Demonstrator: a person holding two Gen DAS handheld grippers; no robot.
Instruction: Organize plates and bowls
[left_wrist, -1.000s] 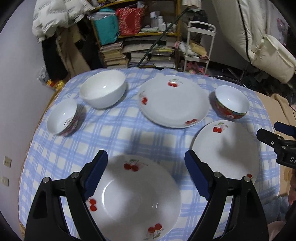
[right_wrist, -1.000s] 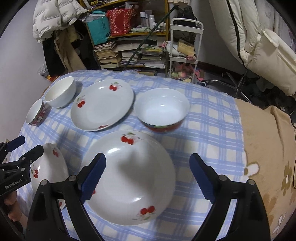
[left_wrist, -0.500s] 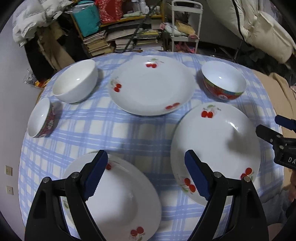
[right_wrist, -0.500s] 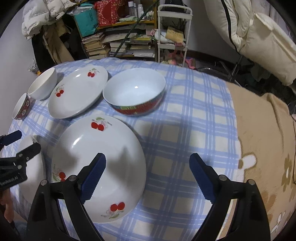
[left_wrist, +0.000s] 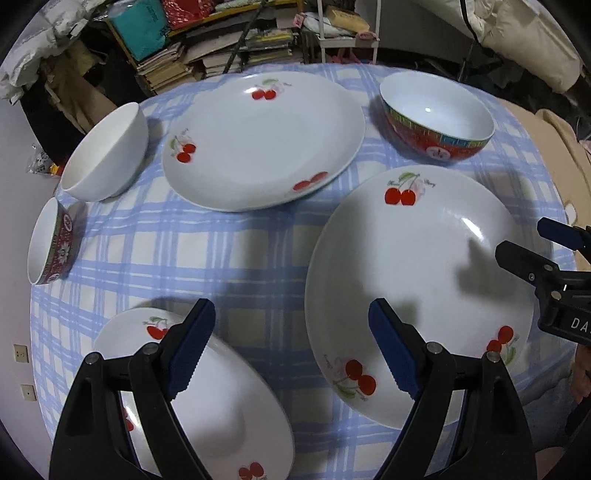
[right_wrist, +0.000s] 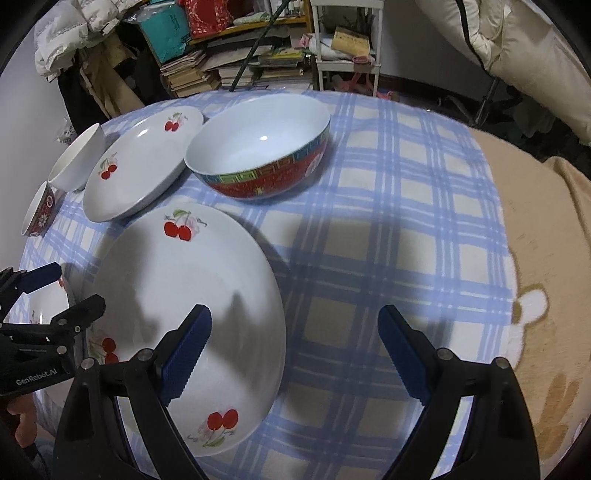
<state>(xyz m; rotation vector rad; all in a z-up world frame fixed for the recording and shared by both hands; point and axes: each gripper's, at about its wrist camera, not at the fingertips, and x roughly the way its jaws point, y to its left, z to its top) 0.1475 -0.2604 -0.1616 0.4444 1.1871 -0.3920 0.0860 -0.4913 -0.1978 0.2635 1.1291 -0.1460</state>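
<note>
Both grippers hang spread wide and empty over the near edge of the counter (left_wrist: 229, 258), which is covered in a blue-and-cream checked cloth. The left gripper (left_wrist: 288, 350) has one pad above the near-left white cherry-print plate (left_wrist: 229, 413) and the other pad by the near rim of the large white cherry-print plate (left_wrist: 417, 280) to the right. The right gripper (right_wrist: 295, 350) straddles that large plate's right rim, one pad over the plate, the other over bare cloth.

A third cherry-print plate (left_wrist: 266, 136) lies far centre, with a red patterned bowl (left_wrist: 439, 118) far right, a plain white bowl (left_wrist: 107, 155) far left and a small dark-red bowl (left_wrist: 51, 240) at the left edge.

The step looks like a first pick for stacking plates. To do it well, each gripper should settle so a rim sits squarely between its pads, one pad sliding under the lip, then close firmly. Glazed ceramic probably slips, so the lift should stay level, and the two grippers must keep clear of each other.
</note>
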